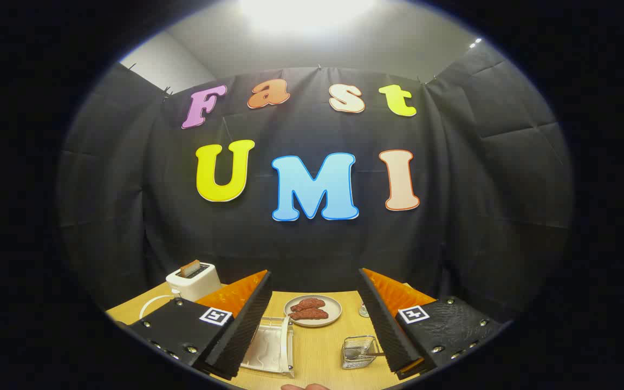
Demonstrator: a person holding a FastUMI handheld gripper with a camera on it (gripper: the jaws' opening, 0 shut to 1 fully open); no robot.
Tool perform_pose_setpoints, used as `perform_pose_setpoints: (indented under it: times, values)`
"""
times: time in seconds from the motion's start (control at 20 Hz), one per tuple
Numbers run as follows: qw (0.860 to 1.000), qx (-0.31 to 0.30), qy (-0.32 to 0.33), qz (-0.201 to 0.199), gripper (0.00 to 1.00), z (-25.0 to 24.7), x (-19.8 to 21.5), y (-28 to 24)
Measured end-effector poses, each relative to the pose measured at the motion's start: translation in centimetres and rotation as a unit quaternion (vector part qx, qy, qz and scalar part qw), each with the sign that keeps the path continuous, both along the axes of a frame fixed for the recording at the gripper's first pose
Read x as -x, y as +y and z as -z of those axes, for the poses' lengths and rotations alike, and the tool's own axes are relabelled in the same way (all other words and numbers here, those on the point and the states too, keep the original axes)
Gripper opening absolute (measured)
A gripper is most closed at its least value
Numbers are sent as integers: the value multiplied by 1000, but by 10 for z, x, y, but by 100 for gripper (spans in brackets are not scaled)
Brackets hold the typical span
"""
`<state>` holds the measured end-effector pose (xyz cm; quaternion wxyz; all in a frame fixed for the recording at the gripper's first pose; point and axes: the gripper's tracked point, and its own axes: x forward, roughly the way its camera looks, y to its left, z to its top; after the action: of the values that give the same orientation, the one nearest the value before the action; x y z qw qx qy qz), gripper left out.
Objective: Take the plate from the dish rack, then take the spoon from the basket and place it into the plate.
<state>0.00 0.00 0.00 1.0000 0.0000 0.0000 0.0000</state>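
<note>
Gripper point(314, 319) w/ black ribbed, orange-backed fingers was spread wide, holding and touching nothing, raised above the light wooden tabletop point(317, 346), prob. poised for a first reach. Just ahead: clear plastic dish rack point(270, 346) by one finger, small wire basket point(359, 351) w/ spoon handle by the other. Beyond, toward the far edge: grey round plate point(313, 311) carrying reddish food, white toaster point(194, 280).

A white toaster point(194, 280) is standing at the far left of the wooden counter point(317, 346), close against the black cloth wall. A brown slice of toast point(189, 267) is sticking up out of its slot, and its white cord point(152, 304) is looping forward across the counter. A small object point(363, 311) is sitting farther right on the counter, too hidden to identify.
</note>
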Motion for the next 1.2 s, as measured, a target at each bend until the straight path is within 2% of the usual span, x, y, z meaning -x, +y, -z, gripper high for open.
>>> perform_pose_setpoints:
  times: [0.7,0.95,1.2]
  values:
    - [1000,15,19,-16,96,4,-16,31]
    - [997,-5,63,-35,96,16,-27,66]
    - [991,7,126,-31,96,48,-46,91]
